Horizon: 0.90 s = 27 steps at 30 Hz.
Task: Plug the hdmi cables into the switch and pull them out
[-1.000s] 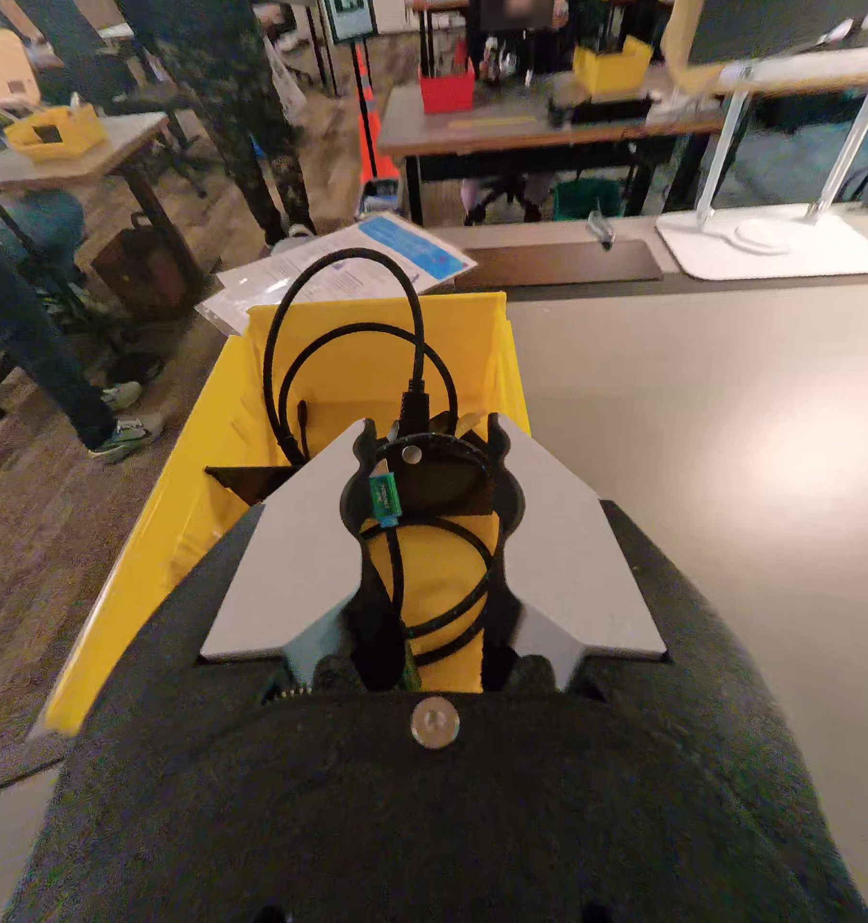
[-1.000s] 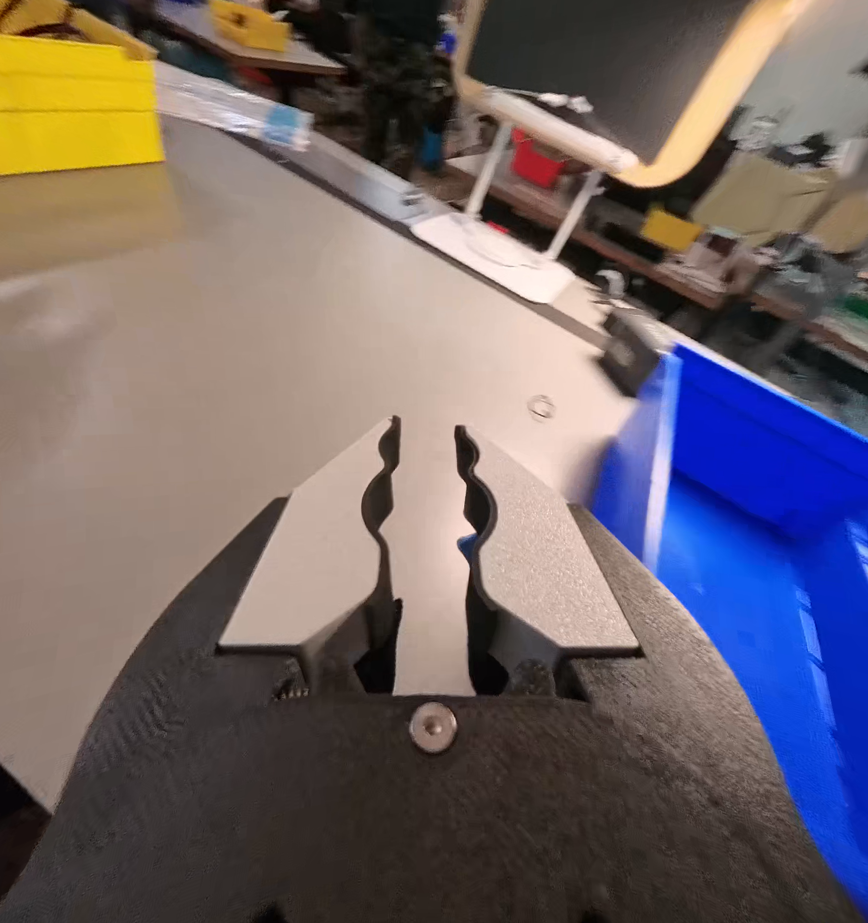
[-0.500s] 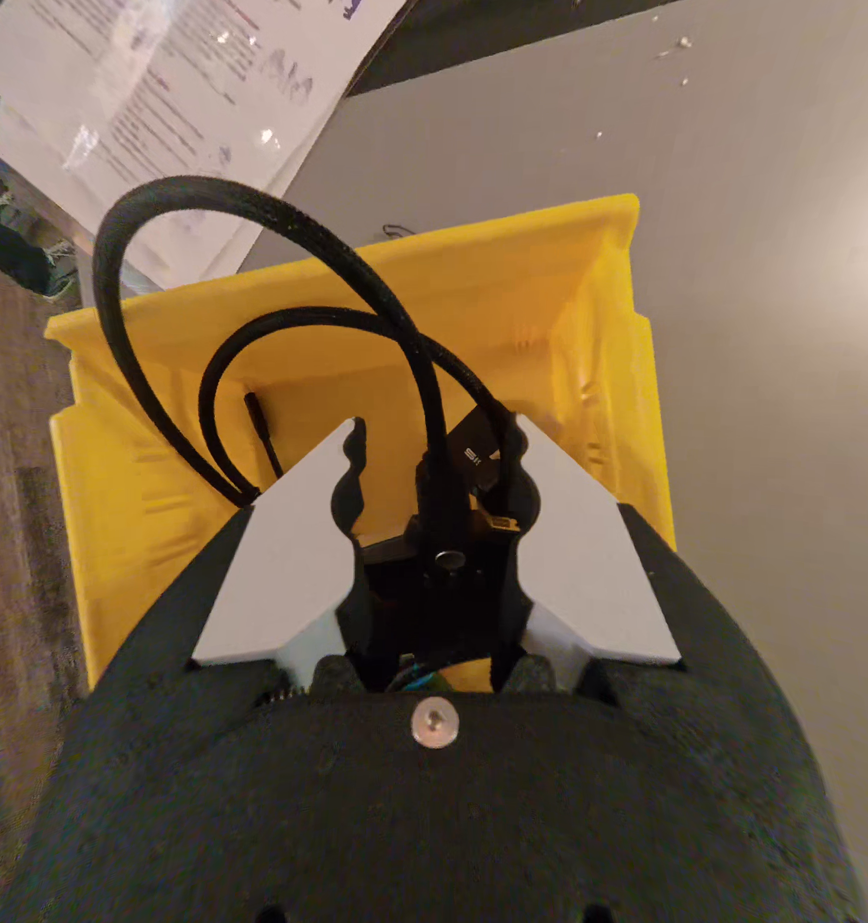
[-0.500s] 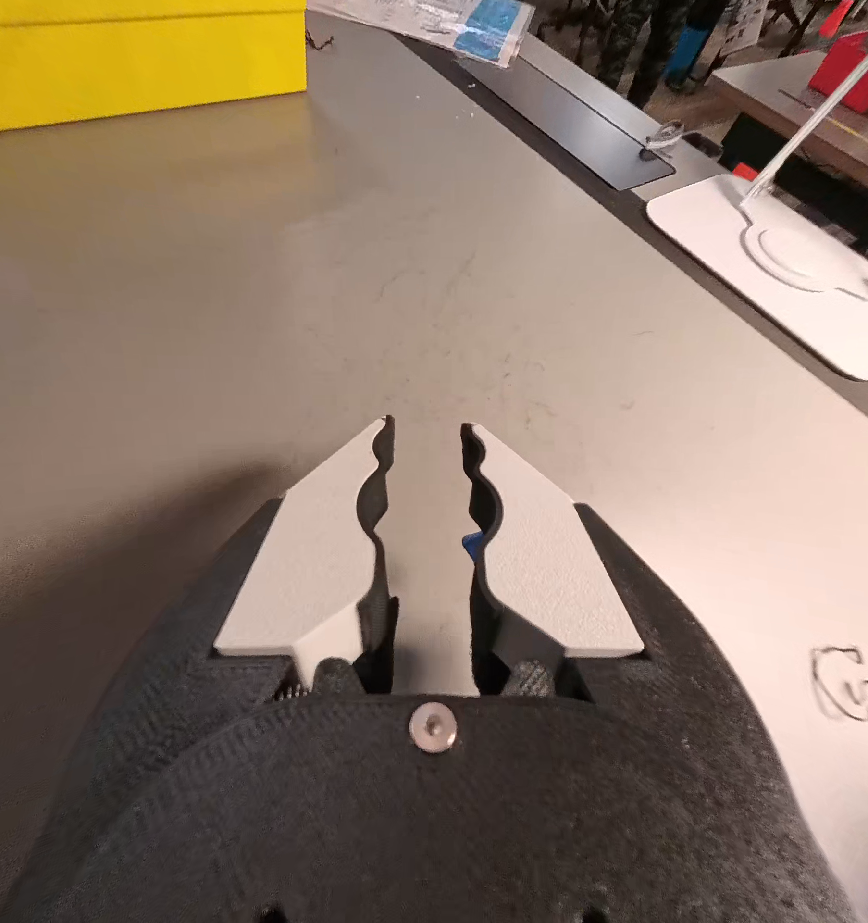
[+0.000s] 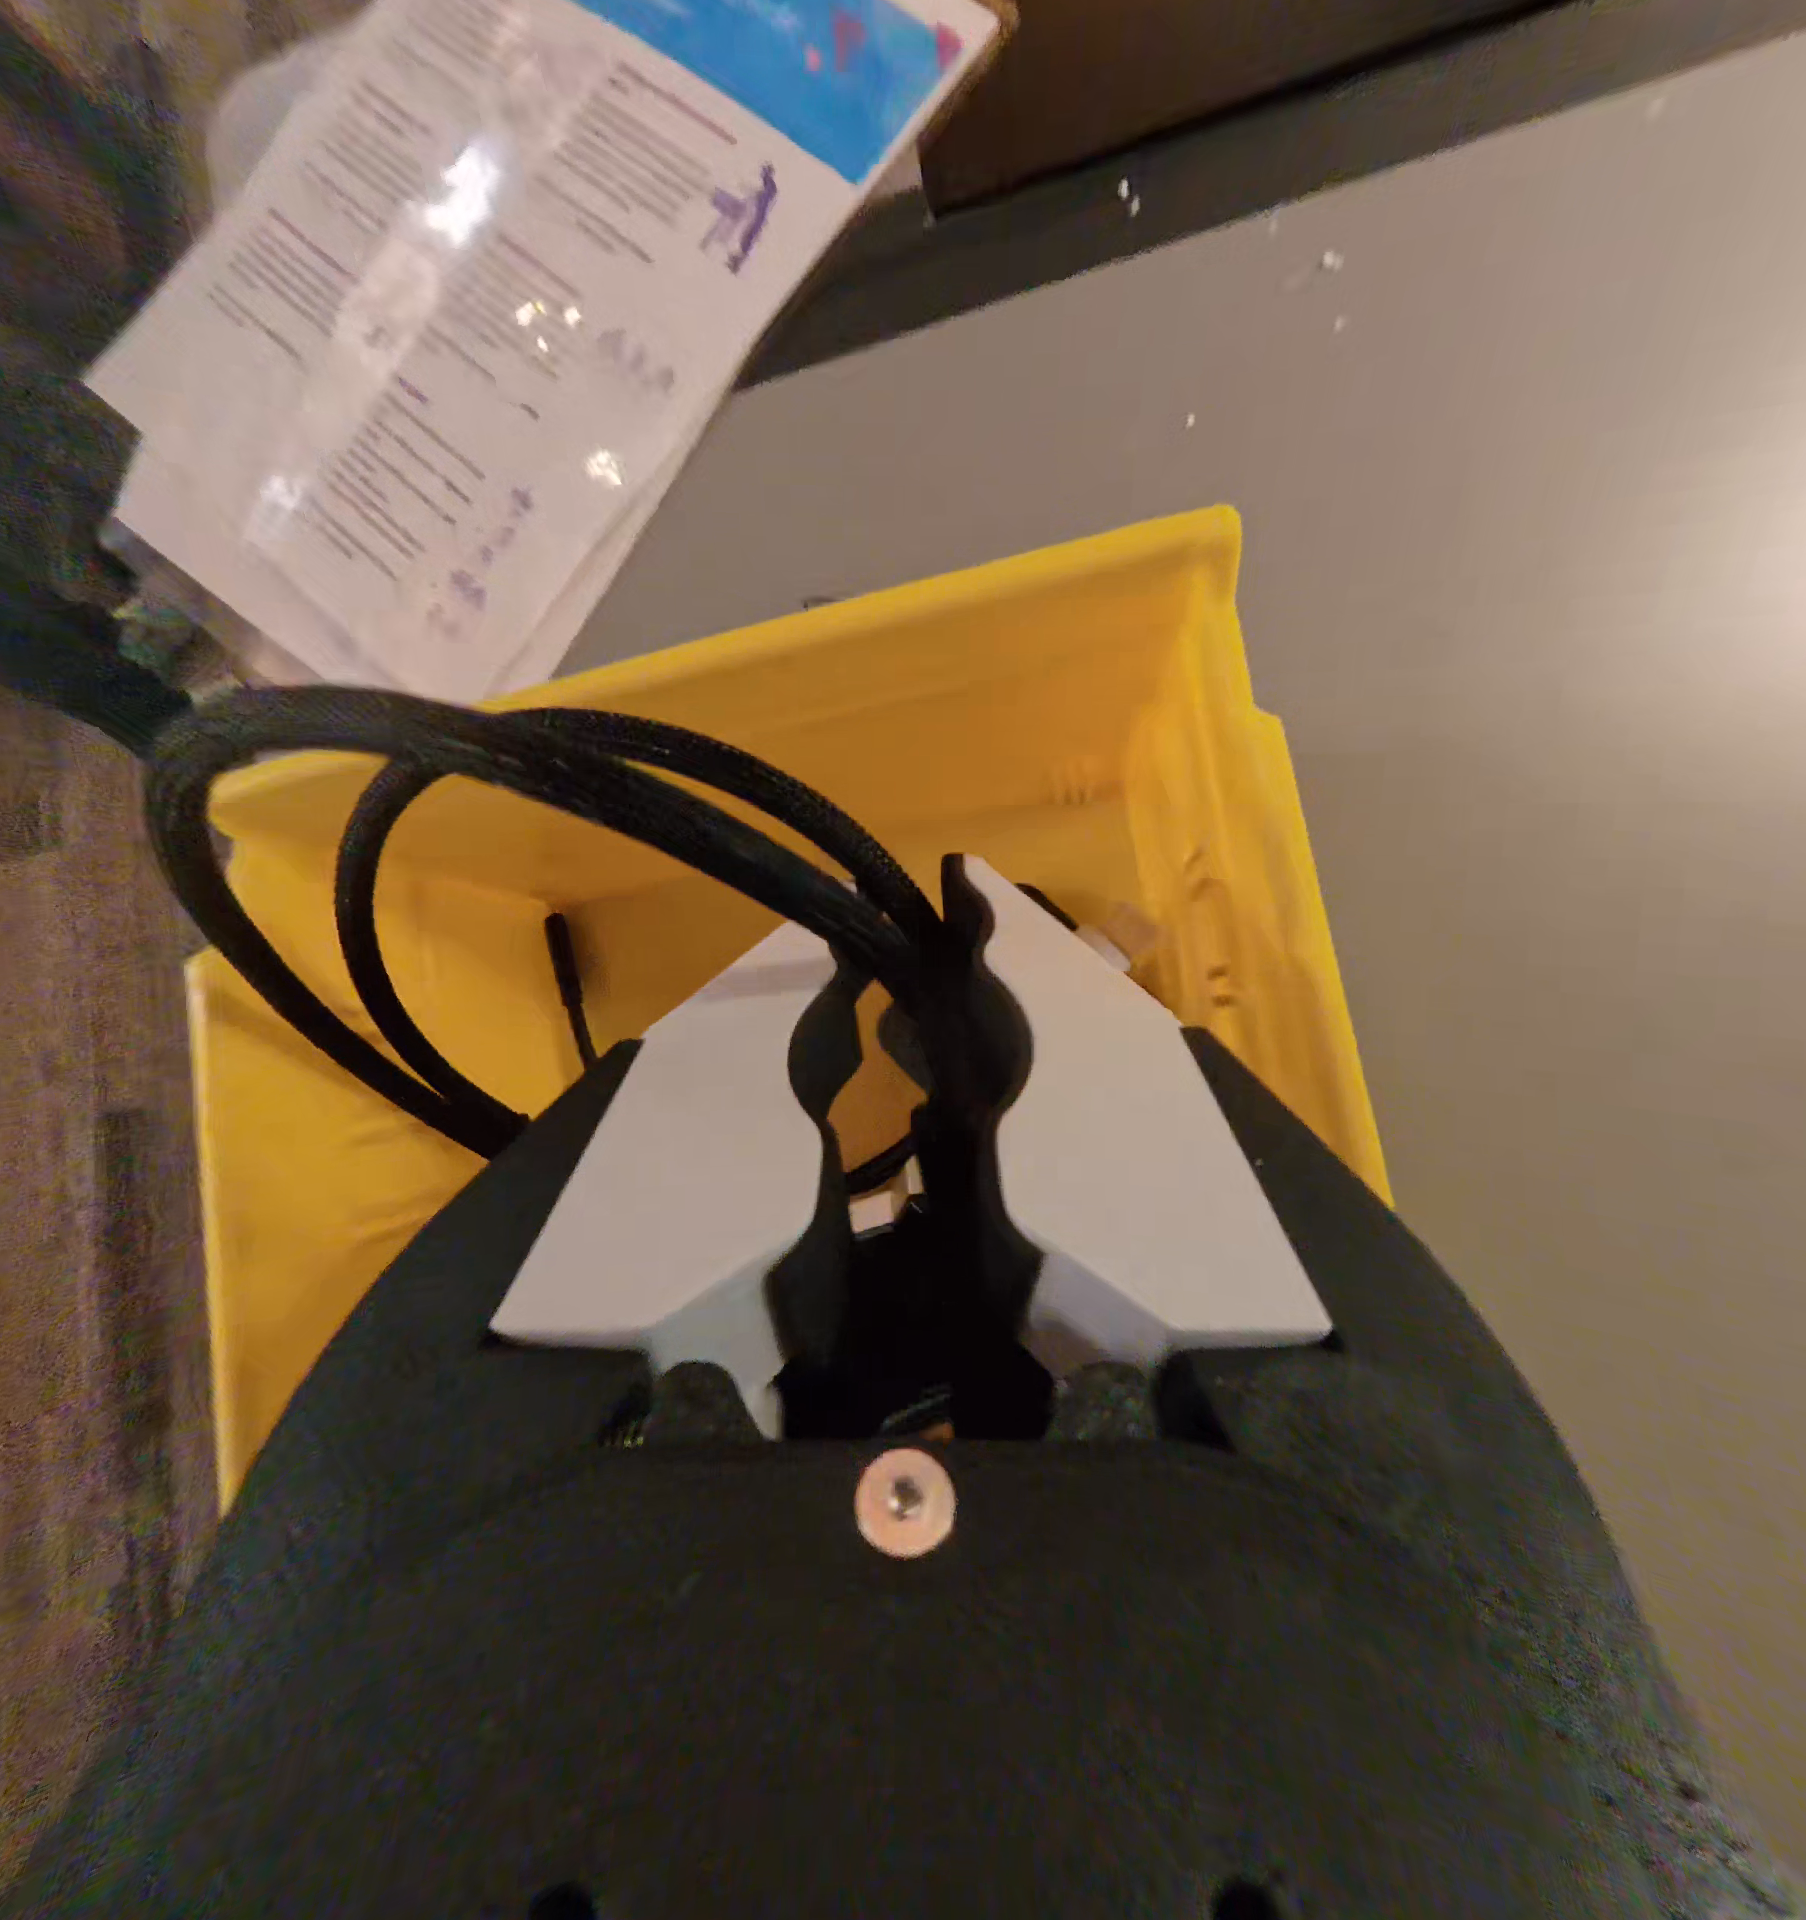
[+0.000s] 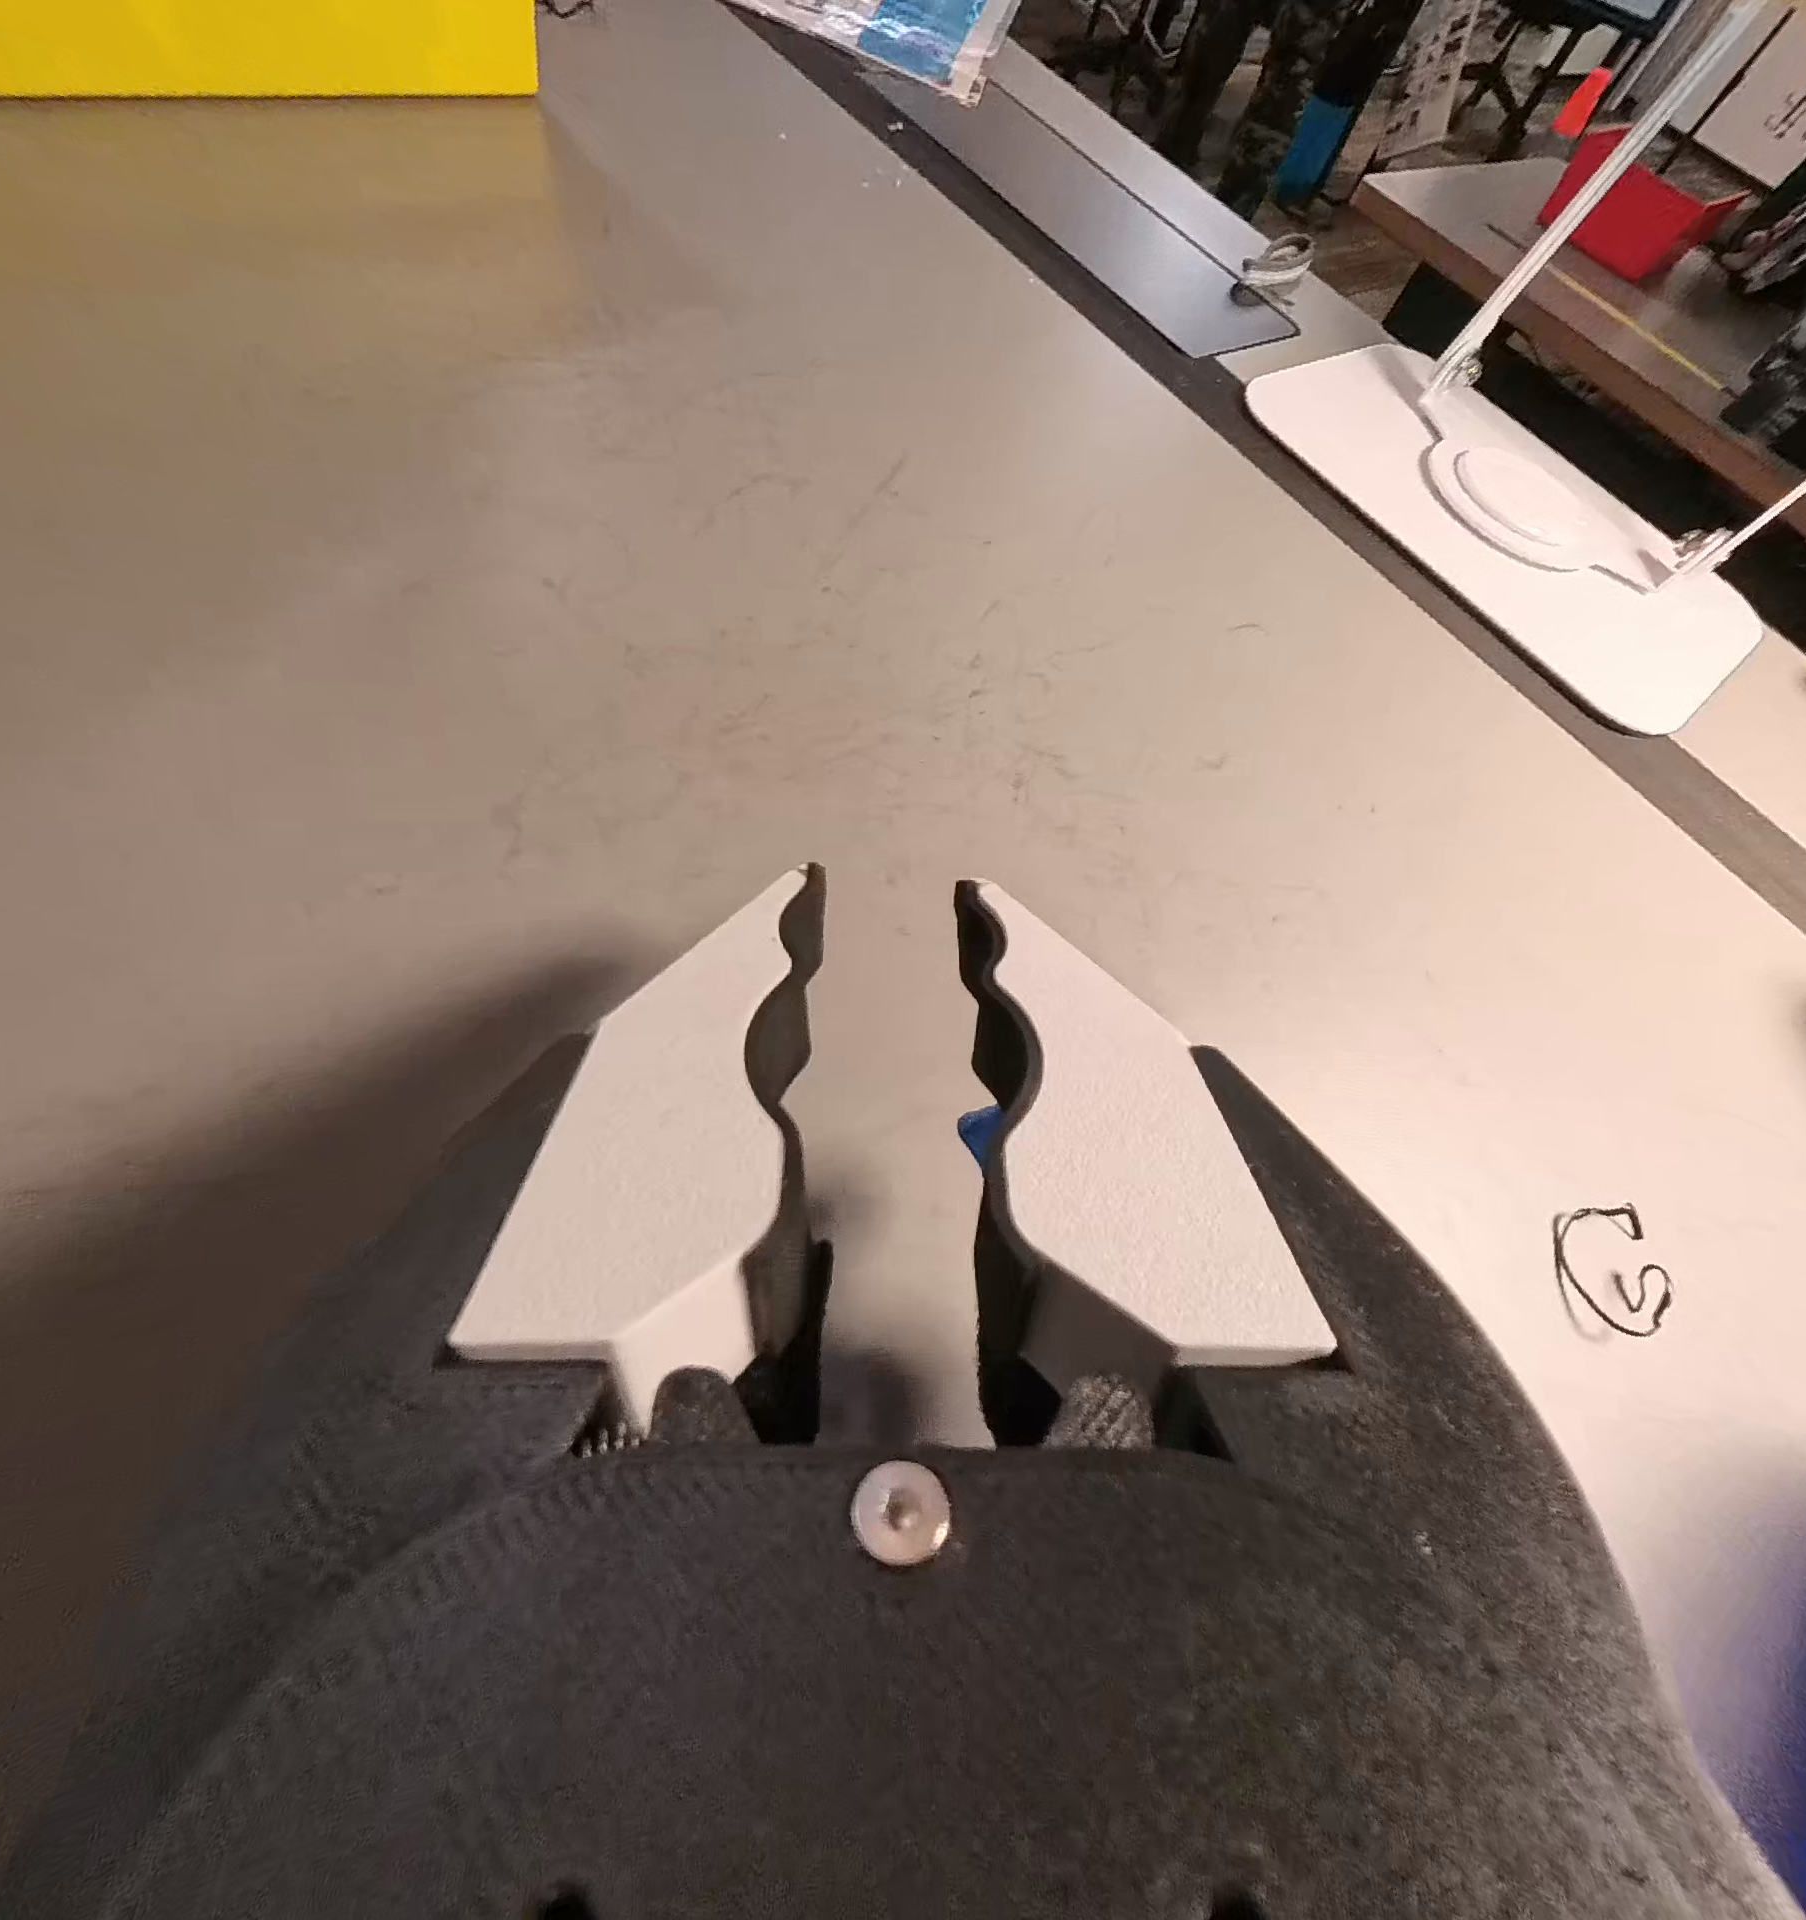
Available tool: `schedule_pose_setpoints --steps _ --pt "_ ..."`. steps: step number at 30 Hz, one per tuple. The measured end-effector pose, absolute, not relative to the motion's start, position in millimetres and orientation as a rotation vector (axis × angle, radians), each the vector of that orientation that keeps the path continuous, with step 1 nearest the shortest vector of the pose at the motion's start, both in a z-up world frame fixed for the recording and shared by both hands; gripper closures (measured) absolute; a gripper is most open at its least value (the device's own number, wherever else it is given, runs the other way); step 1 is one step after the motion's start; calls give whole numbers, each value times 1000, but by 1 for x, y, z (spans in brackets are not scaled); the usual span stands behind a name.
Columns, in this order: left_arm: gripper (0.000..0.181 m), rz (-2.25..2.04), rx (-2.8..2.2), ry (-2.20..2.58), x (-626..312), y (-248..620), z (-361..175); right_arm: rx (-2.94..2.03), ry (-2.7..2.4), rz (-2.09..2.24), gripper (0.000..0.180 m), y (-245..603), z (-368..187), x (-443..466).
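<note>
Left hand-held gripper (image 5: 904,914) was down in the yellow bin (image 5: 982,665), jaws nearly closed around the black HDMI cables (image 5: 566,748); firm grip unconfirmed. Switch not identifiable. Right hand-held gripper (image 6: 888,883) hung open and empty over the table (image 6: 463,468). Risk: the cable loops arch over the bin rim and could snag, dragging the bin on lift.

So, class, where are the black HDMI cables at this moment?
In the left wrist view the black HDMI cables loop up out of the yellow bin, over its left side, and run down between the fingers of the left gripper.
</note>
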State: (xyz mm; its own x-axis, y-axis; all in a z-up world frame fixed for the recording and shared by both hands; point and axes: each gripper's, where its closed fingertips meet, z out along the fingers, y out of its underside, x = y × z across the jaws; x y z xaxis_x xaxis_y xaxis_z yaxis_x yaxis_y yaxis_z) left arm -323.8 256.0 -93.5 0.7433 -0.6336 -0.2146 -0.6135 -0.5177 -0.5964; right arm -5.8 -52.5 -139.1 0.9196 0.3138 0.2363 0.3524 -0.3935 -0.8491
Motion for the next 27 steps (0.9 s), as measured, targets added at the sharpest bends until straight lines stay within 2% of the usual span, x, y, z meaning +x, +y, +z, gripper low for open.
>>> schedule_pose_setpoints --steps 1,9,14,17,23,27 --pt "168 -67 -2226 903 -325 255 -79 -2005 -483 -57 153 -52 -139 -5" --pt "176 -261 -1751 839 -311 207 91 -1993 -467 -81 154 -51 -137 0" --pt "175 -310 -1525 1042 -257 123 157 -1986 -455 -74 154 -51 -135 2" --pt "176 -334 -1532 1239 -219 79 137 -1982 -450 -74 155 -51 -134 2" --pt "177 -548 -1634 1602 -141 17 22 -1968 -440 -89 155 -50 -132 4" --pt "175 -619 -1643 1717 -97 -15 -28 -1953 -381 -99 157 -49 -127 16"
